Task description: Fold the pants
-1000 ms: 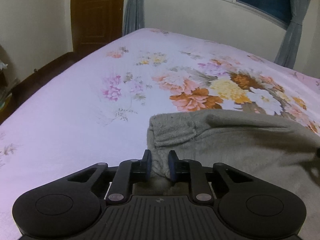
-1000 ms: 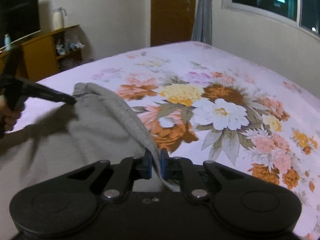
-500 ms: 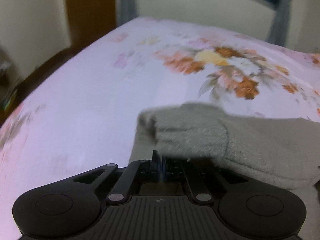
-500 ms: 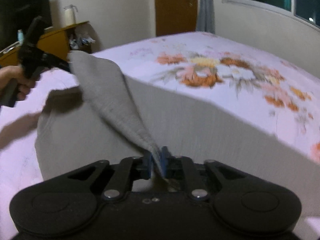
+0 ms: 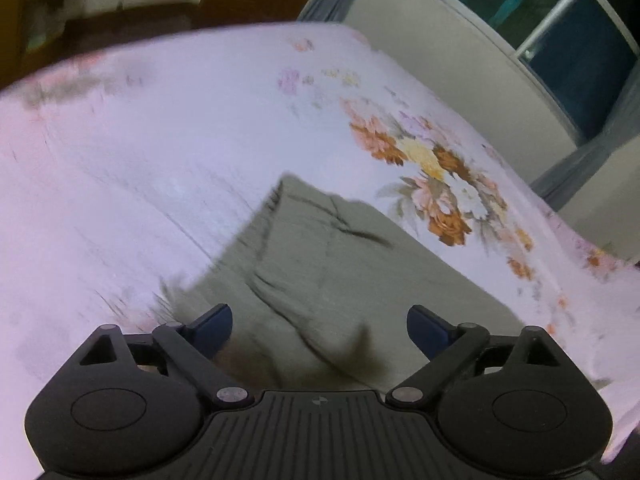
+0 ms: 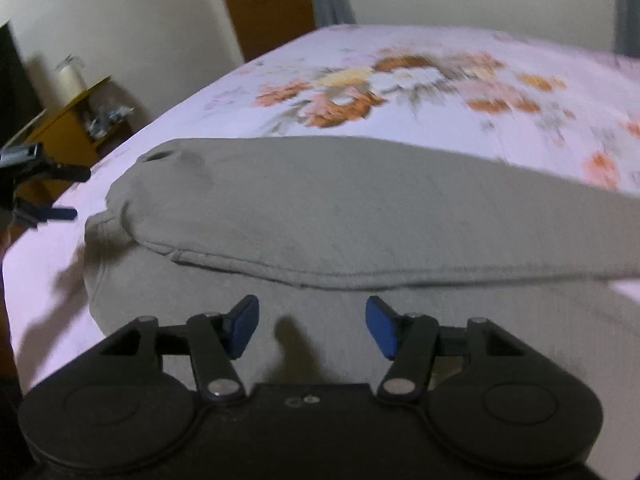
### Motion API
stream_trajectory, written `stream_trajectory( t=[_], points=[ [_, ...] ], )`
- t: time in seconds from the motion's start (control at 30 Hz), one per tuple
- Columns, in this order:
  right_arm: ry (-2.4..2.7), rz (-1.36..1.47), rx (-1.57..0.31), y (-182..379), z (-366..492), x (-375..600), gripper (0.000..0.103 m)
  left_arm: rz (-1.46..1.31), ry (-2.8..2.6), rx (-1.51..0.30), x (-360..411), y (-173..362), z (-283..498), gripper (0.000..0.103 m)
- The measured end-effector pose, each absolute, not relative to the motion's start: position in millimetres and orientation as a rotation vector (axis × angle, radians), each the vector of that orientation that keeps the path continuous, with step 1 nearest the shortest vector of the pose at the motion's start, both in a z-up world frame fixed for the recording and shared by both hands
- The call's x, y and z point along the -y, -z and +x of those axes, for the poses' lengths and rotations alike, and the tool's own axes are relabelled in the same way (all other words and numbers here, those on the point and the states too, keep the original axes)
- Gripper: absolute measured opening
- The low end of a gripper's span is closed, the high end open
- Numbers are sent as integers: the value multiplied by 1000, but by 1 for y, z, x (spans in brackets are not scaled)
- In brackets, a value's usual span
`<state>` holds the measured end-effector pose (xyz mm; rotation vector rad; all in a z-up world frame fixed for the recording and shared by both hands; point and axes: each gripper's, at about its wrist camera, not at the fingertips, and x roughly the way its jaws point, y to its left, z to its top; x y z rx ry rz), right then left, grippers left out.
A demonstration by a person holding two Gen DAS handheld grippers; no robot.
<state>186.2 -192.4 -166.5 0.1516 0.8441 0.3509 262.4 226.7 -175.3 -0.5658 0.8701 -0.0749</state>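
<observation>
Grey pants (image 6: 340, 208) lie on the floral pink bed sheet (image 6: 440, 60), one layer folded flat over the other with its hem running across the right wrist view. My right gripper (image 6: 312, 326) hovers just above the lower layer. Its jaws are opening and no cloth is between the blue pads (image 6: 244, 328). In the left wrist view the pants (image 5: 340, 264) lie creased below my left gripper (image 5: 320, 326), whose jaws are opening wide with nothing pinched. The left gripper (image 6: 60, 192) also shows at the far left of the right wrist view, clear of the cloth.
A wooden shelf (image 6: 68, 128) with a white jug (image 6: 70, 78) stands past the bed's left edge. A brown door (image 6: 264, 4) and grey curtain are behind. A dark window (image 5: 560, 40) lines the wall on the right of the bed.
Both grippers held the pants' edge shut, carried it over the rest of the cloth, then let go. The folded layer now lies flat and both sets of jaws stand apart.
</observation>
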Motion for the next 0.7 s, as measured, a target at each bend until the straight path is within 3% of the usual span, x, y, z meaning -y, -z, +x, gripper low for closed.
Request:
stream_trajectory(
  t=[0.07, 0.13, 0.37, 0.53, 0.63, 0.7],
  points=[
    [-328, 159, -849, 165, 183, 194, 58, -632, 88, -876, -222, 183, 265, 73],
    [-312, 164, -856, 166, 182, 197, 56, -682, 99, -891, -215, 193, 271, 65],
    [-301, 252, -898, 174, 190, 202, 54, -735, 52, -953, -202, 226, 281, 64],
    [-283, 377, -898, 180, 204, 210, 53, -803, 38, -892, -201, 230, 288, 64],
    [-239, 540, -872, 183, 216, 228, 53, -770, 29, -850, -200, 224, 286, 33],
    [-196, 611, -853, 186, 222, 237, 50, -753, 29, -821, -203, 218, 284, 28]
  ],
)
